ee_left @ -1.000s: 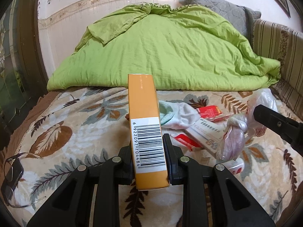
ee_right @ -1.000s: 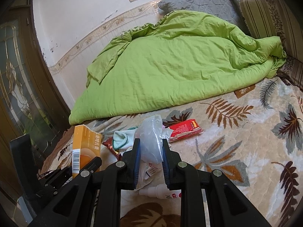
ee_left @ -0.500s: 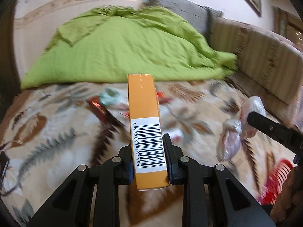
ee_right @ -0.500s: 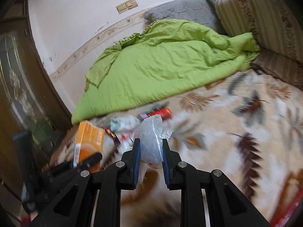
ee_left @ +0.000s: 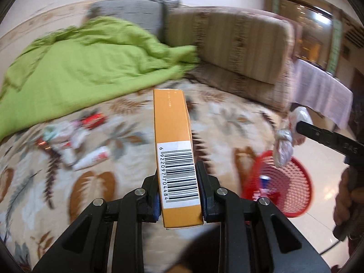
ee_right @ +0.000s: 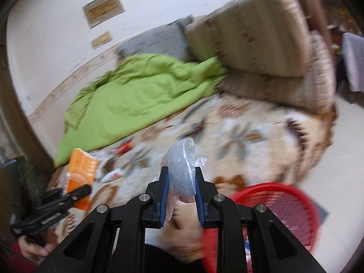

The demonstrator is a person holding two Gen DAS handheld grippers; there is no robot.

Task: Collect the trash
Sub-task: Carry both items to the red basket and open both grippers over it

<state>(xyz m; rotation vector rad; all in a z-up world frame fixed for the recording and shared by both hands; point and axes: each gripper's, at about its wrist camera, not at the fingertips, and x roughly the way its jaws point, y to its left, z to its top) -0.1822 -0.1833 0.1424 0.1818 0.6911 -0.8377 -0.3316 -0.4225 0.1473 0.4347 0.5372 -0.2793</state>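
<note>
Left wrist view: orange cardboard box [ee_left: 176, 159] clamped lengthwise in the left gripper [ee_left: 179, 194], jaws closed flat against its two long sides near the barcode end, centre of the frame. Judged light and stiff; broad faces suited to a firm pinch, thin walls likely to dent under hard squeezing. Lower right: red mesh basket [ee_left: 293, 186] on the pale floor, with the right gripper [ee_left: 295, 125] above it, pinching a clear plastic bag [ee_left: 284, 150]. Left of centre: blurred wrappers [ee_left: 91, 159] on the leaf-patterned bedspread [ee_left: 227, 125], green quilt [ee_left: 79, 68] at upper left.

Right wrist view: same plastic bag [ee_right: 182, 170] nipped between the narrowly parted jaws of the right gripper [ee_right: 180, 192], frame centre. Judged nearly weightless, soft, slippery; bunched middle the safest hold. Red basket rim [ee_right: 273, 187] at lower right, just beside the jaws. Box [ee_right: 80, 173] and left gripper [ee_right: 77, 192] at lower left.
</note>
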